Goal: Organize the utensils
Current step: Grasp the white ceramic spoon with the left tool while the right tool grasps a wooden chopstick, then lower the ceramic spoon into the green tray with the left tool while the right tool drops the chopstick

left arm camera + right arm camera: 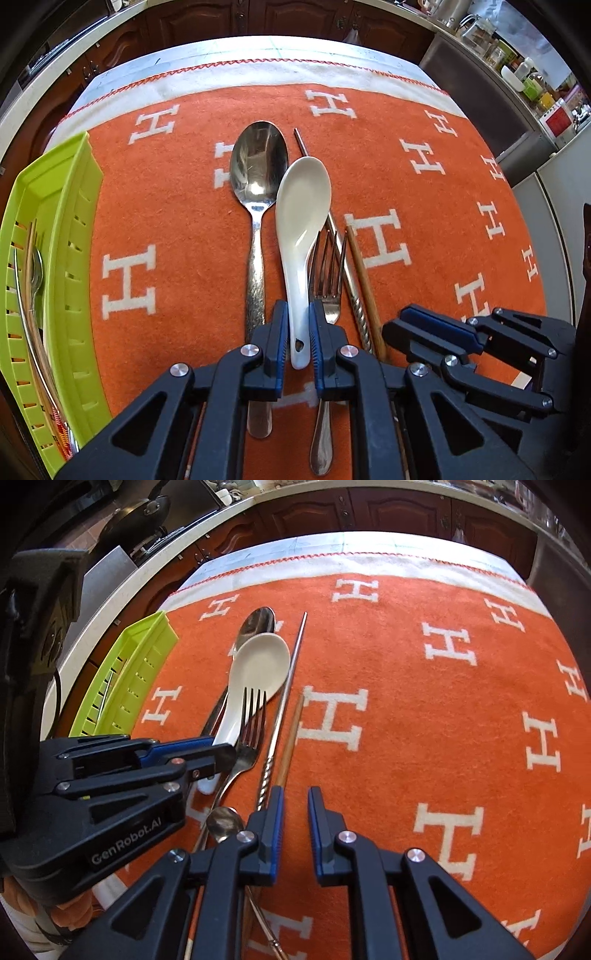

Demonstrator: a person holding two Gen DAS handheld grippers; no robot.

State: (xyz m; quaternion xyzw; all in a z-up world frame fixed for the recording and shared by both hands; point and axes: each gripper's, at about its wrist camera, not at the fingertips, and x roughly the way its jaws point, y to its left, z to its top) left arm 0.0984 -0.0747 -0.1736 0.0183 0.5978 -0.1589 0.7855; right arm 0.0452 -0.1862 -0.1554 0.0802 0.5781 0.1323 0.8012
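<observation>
My left gripper (298, 325) is shut on the handle of a white ceramic spoon (301, 206), whose bowl points away from me. The spoon (258, 664) also shows in the right wrist view. Under and beside it on the orange cloth lie a large metal spoon (258, 166), a metal fork (327, 266), a twisted metal chopstick (352, 291) and a wooden chopstick (364, 273). My right gripper (295, 812) hovers just right of the wooden chopstick (291, 734), its jaws a little apart with nothing between them.
A lime green slotted tray (70, 229) stands at the left table edge with utensils lying in it. The orange cloth (424, 720) with white H letters covers the table. Dark wooden cabinets and a cluttered counter lie beyond.
</observation>
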